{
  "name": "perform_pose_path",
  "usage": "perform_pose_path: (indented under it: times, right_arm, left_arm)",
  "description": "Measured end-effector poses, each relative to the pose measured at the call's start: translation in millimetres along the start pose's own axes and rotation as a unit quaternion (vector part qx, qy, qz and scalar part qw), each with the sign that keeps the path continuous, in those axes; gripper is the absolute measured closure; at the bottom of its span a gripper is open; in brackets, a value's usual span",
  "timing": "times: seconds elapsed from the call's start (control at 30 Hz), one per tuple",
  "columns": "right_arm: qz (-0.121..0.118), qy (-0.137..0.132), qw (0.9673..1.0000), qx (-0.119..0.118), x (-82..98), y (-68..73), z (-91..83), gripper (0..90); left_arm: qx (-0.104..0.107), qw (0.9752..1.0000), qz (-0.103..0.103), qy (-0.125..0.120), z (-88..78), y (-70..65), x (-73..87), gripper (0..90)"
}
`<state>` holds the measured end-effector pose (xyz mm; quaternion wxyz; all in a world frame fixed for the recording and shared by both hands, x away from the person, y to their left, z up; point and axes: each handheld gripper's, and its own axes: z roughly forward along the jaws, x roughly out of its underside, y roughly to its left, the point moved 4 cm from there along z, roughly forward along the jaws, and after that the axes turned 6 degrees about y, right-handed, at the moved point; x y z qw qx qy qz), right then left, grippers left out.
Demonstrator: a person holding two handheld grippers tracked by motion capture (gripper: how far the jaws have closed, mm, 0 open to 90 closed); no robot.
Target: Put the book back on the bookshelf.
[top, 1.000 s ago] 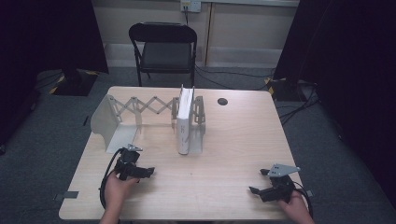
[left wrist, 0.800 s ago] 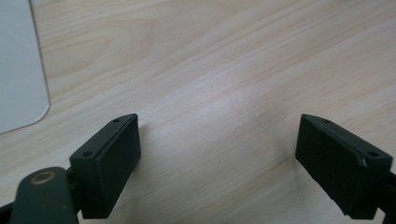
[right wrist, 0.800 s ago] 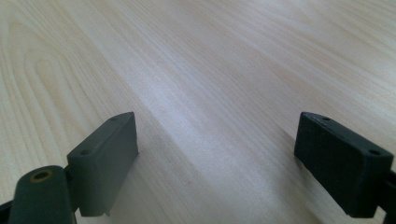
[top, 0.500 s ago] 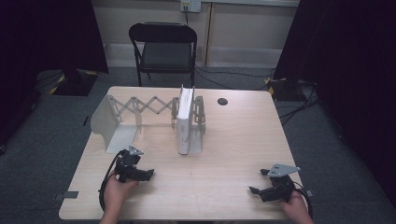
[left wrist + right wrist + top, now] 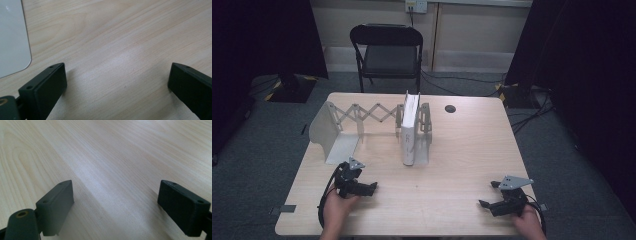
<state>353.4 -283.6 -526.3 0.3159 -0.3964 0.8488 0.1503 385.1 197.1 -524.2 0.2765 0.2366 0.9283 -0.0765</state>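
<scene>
Both of the person's hands rest low at the near edge of the desk [image 5: 462, 150], and neither holds anything: the left tool [image 5: 371, 187] sits at about seven o'clock with its jaws spread wide over bare wood, having just been opening with nothing between them, and the right tool [image 5: 484, 203] at about five o'clock has its jaws wide apart too, bare grain between them in its own view. The thing nearest to hand is the white book [image 5: 410, 131], standing upright near the middle of the desk, toward twelve o'clock from the hands, its far part set against the right end plate of the folding metal book rack [image 5: 362, 116]; the rack's lattice stretches off toward ten o'clock to a curved plate at the far left. In the left gripper view a pale rounded sheet corner [image 5: 13, 42] lies just beside the left jaw, likely the rack's base. I'd judge this as the moment before any reach: the next move calls for a hand to lift and travel toward twelve o'clock, jaws kept spread to straddle the book or a rack plate
</scene>
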Motion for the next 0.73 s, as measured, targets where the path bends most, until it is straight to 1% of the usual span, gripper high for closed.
perform_pose_path:
  times: [0.03, 0.07, 0.1, 0.2, 0.23, 0.27, 0.43, 0.47, 0.6, 0.73]
  right_arm:
    - [0.000, 0.000, 1.0000, 0.000, 0.0, 0.0, 0.0, 12.9]
    - [0.000, 0.000, 1.0000, 0.000, 0.0, 0.0, 0.0, 12.9]
    - [0.001, 0.000, 1.0000, 0.001, 0.0, 0.1, -0.1, 12.9]
    - [0.002, -0.001, 1.0000, 0.002, 0.1, 0.3, 0.0, 12.9]
    - [0.002, 0.000, 1.0000, 0.003, 0.2, 0.4, -0.2, 12.9]
    - [0.003, -0.001, 1.0000, 0.003, 0.3, 0.4, -0.3, 12.9]
    - [0.005, 0.000, 1.0000, 0.004, 0.7, 0.7, -0.6, 12.9]
    - [0.005, 0.000, 1.0000, 0.004, 0.7, 0.7, -0.7, 12.9]
    - [0.005, 0.000, 1.0000, 0.005, 0.6, 0.6, -0.7, 12.9]
    - [0.005, 0.000, 1.0000, 0.004, 0.7, 0.7, -0.7, 12.9]
  left_arm:
    - [-0.002, 1.0000, -0.003, -0.005, 0.6, 0.1, 0.5, 0.6]
    - [-0.001, 1.0000, -0.001, -0.008, 0.6, 0.4, 1.1, 0.1]
    - [0.001, 0.9999, -0.004, -0.010, 0.6, 0.2, 1.3, 0.0]
    - [0.002, 0.9998, 0.002, -0.018, 0.8, 1.2, 2.8, 0.0]
    - [0.003, 0.9997, -0.003, -0.023, 1.1, 0.6, 3.0, 0.0]
    - [0.002, 0.9997, 0.001, -0.024, 0.9, 1.0, 3.6, 0.0]
    - [0.003, 0.9996, 0.001, -0.030, 0.9, 0.9, 4.7, 0.0]
    - [0.003, 0.9993, 0.000, -0.038, 1.3, 0.8, 5.4, 0.0]
    - [0.007, 0.9985, 0.006, -0.054, 1.8, 1.7, 7.9, 0.0]
    - [0.007, 0.9985, 0.007, -0.054, 1.8, 1.7, 7.9, 0.0]
